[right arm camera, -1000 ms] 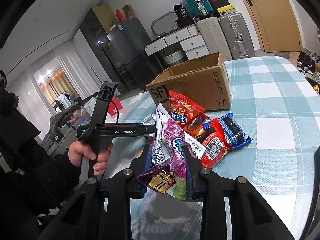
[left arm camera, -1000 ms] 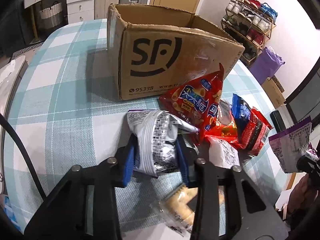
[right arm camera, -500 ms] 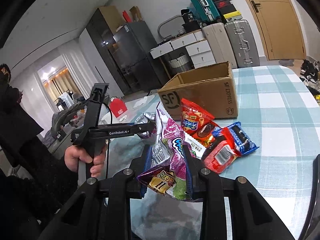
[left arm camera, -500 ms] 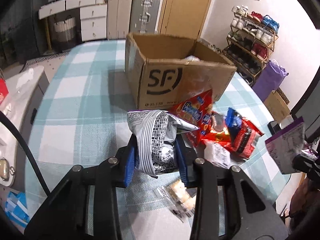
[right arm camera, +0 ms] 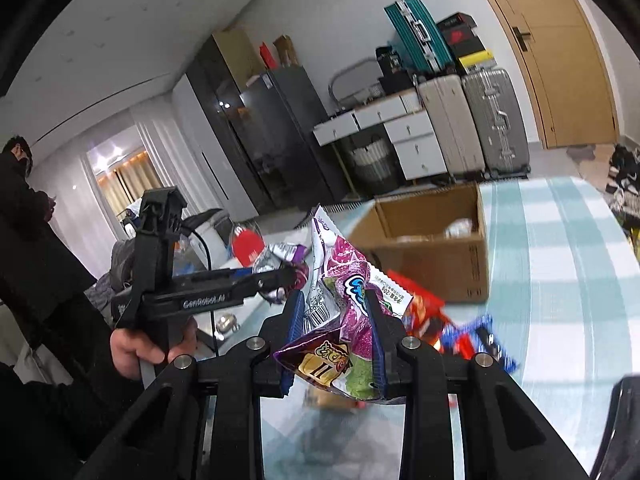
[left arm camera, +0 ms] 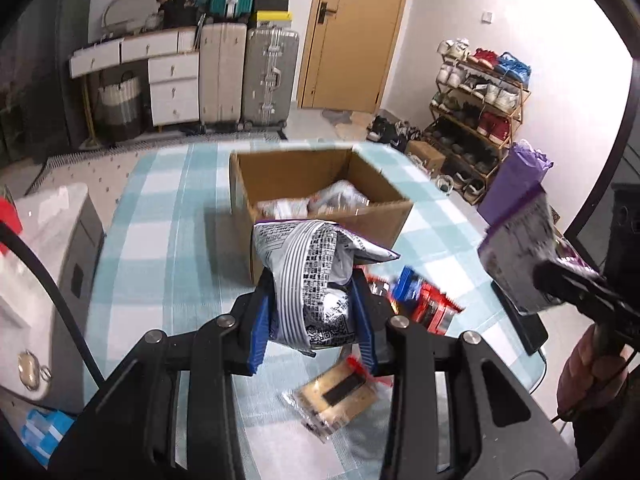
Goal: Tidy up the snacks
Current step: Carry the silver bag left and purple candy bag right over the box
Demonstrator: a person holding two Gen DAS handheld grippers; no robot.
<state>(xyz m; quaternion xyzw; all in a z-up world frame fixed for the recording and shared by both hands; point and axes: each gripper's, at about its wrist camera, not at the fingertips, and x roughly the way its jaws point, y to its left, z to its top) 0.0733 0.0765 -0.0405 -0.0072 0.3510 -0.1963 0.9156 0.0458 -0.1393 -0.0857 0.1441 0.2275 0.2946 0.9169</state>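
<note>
My left gripper [left arm camera: 312, 300] is shut on a silver and black striped snack bag [left arm camera: 316, 276], held up in the air in front of the open cardboard box [left arm camera: 372, 220]. Several white packets lie inside the box. My right gripper [right arm camera: 336, 320] is shut on a purple snack bag [right arm camera: 344, 284], also lifted above the table. In the left wrist view the purple bag [left arm camera: 520, 256] shows at the right with the right gripper behind it. In the right wrist view the left gripper [right arm camera: 276, 276] shows at the left with a hand on its handle.
Red and blue snack packs [left arm camera: 424, 304] lie on the checked tablecloth [left arm camera: 160, 248] right of the box. A clear pack of biscuits [left arm camera: 336, 396] lies near the front edge. Suitcases [left arm camera: 268, 76], drawers and a shoe rack [left arm camera: 480, 108] stand beyond the table. A person in black [right arm camera: 24, 208] stands at the far left.
Both grippers have risen with their bags still held. The box interior now shows from above, and the snack pile has dropped lower and partly behind the fingers.
</note>
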